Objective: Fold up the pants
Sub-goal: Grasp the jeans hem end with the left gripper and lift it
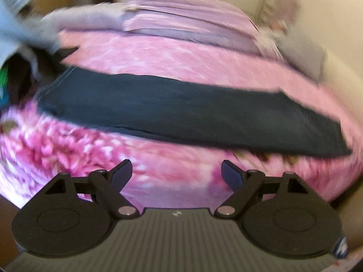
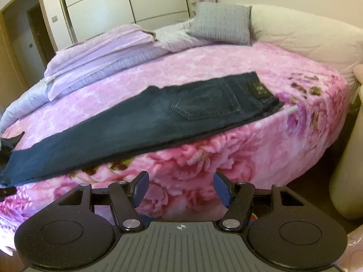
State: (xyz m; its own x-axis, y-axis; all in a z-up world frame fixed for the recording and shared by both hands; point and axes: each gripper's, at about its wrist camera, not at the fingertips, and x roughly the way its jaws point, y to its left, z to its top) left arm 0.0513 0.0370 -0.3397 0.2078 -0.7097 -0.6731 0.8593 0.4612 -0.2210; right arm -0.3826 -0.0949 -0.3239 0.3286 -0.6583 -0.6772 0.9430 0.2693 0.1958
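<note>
Dark blue jeans (image 2: 140, 122) lie folded lengthwise in a long strip across the pink flowered bedspread (image 2: 204, 63). Their waistband, leather patch and back pocket (image 2: 206, 104) are at the right end in the right wrist view, the leg hems at the left. My right gripper (image 2: 180, 187) is open, short of the strip's near edge, with nothing between its blue pads. The blurred left wrist view shows the jeans (image 1: 181, 111) as a dark band across the bed. My left gripper (image 1: 177, 173) is open and empty, a little short of that band.
Folded lilac blankets (image 2: 102, 54) and a grey pillow (image 2: 220, 22) lie at the far side of the bed. A cream padded headboard (image 2: 306, 34) curves around the right. A wardrobe (image 2: 127, 2) and a doorway (image 2: 20, 31) stand behind. Grey and dark clothes (image 1: 34, 38) lie at the left.
</note>
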